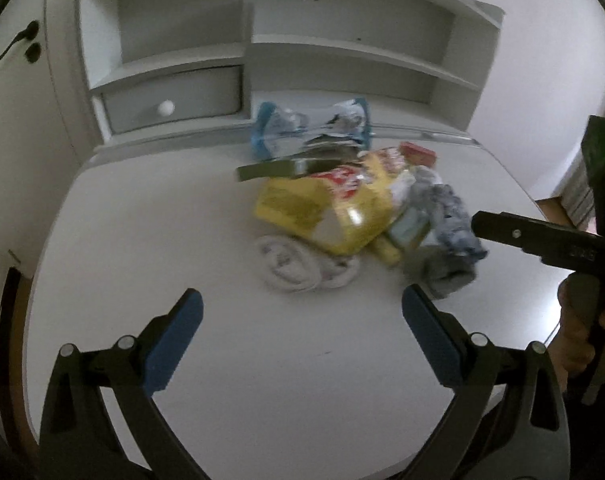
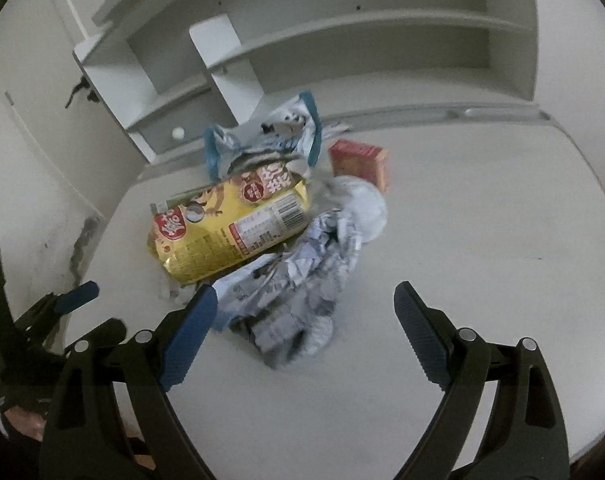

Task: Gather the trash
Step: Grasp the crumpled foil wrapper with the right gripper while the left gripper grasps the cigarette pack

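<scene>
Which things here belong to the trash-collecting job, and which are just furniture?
Job: yellow snack bag, blue-and-white wrapper, red box, crumpled paper, white wad.
Not job: shelf unit, drawer, door handle.

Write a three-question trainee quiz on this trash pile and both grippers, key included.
1. True or false: the left gripper is shut on the white wad.
2. What colour is the small box behind the pile: A red, B green, C black?
3. Fill in: the yellow snack bag lies on the white ____.

Key: 1 false, both it and the right gripper are open and hold nothing; 2 A; 3 table.
</scene>
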